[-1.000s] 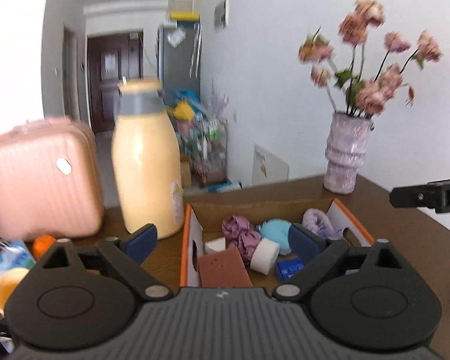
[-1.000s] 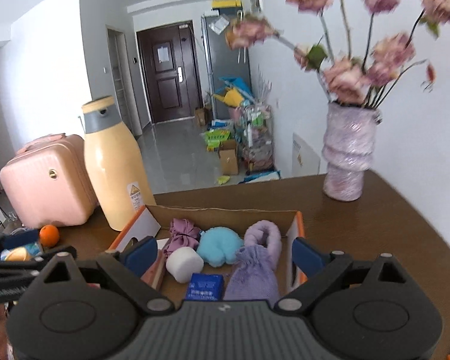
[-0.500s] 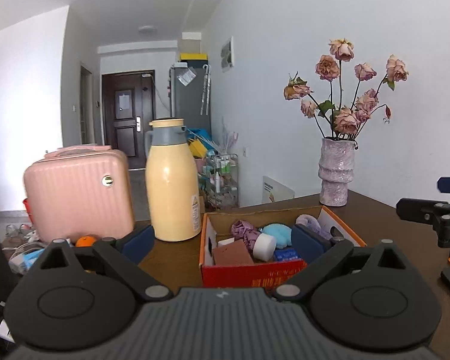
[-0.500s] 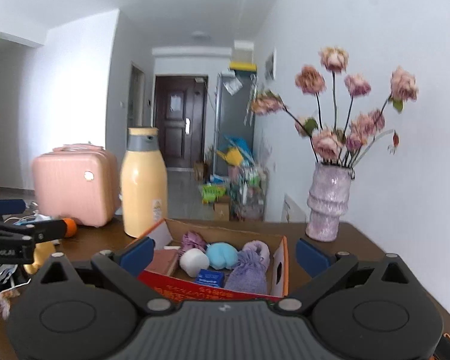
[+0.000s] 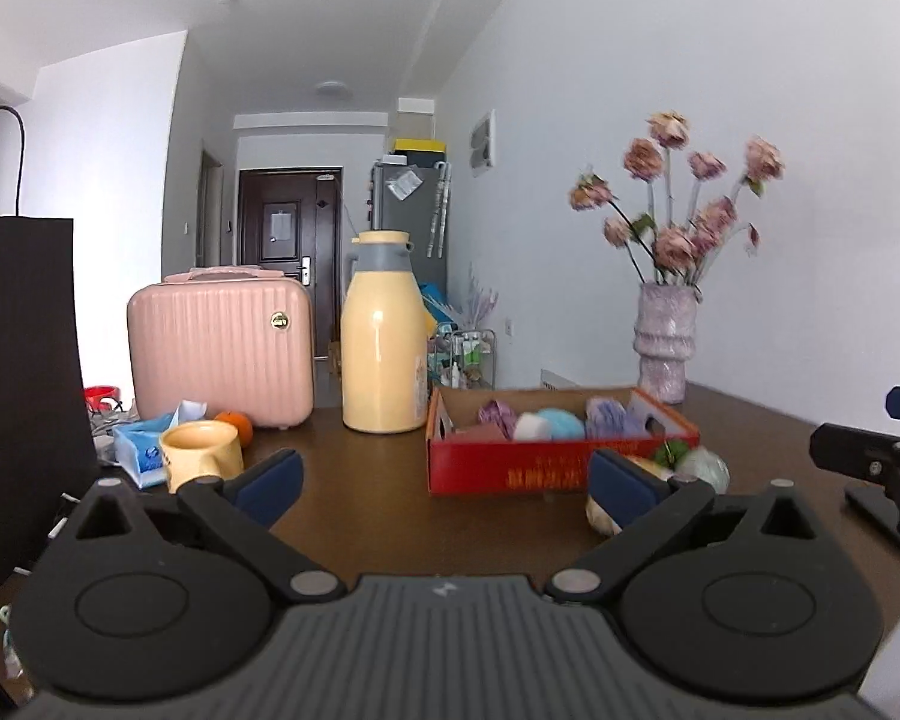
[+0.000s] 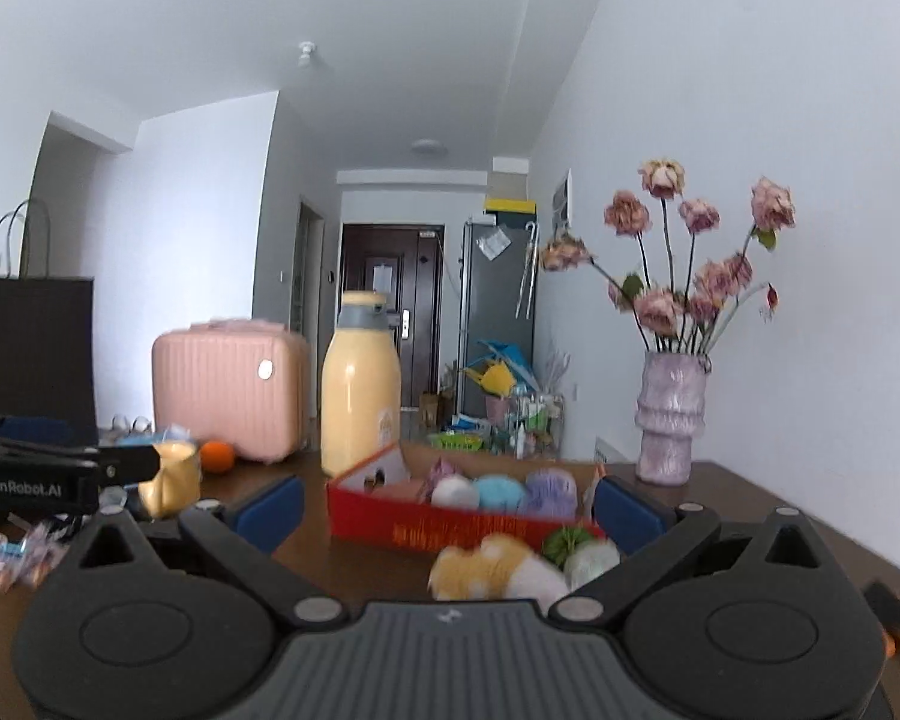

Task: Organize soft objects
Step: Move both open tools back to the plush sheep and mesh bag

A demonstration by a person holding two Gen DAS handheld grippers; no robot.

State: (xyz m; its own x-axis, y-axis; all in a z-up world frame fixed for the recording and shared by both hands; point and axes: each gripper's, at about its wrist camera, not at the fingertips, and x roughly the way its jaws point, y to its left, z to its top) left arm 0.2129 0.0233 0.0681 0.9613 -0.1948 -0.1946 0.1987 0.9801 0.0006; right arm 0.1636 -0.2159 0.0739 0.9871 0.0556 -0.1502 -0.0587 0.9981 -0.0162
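Right gripper (image 6: pixel 447 504) held wide open above a brown table (image 6: pixel 366 564), empty.

A red cardboard box (image 6: pixel 450 525) holds a white ball (image 6: pixel 453 492), a blue soft item (image 6: pixel 498 492) and a purple soft item (image 6: pixel 549 489) side by side. In front of the box lie a yellow-and-white plush toy (image 6: pixel 492 570), blurred, and a green-and-white soft item (image 6: pixel 582 549). Behind stand a yellow thermos (image 6: pixel 360 387), a pink case (image 6: pixel 228 396) and a vase of dried roses (image 6: pixel 672 426). The left gripper (image 6: pixel 60 468) juts in at the left edge.

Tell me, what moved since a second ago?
Both grippers, left gripper and right gripper, pulled back from over the box, fingers open and empty. The plush toy on the table now shows. The soft things in the box stayed put.
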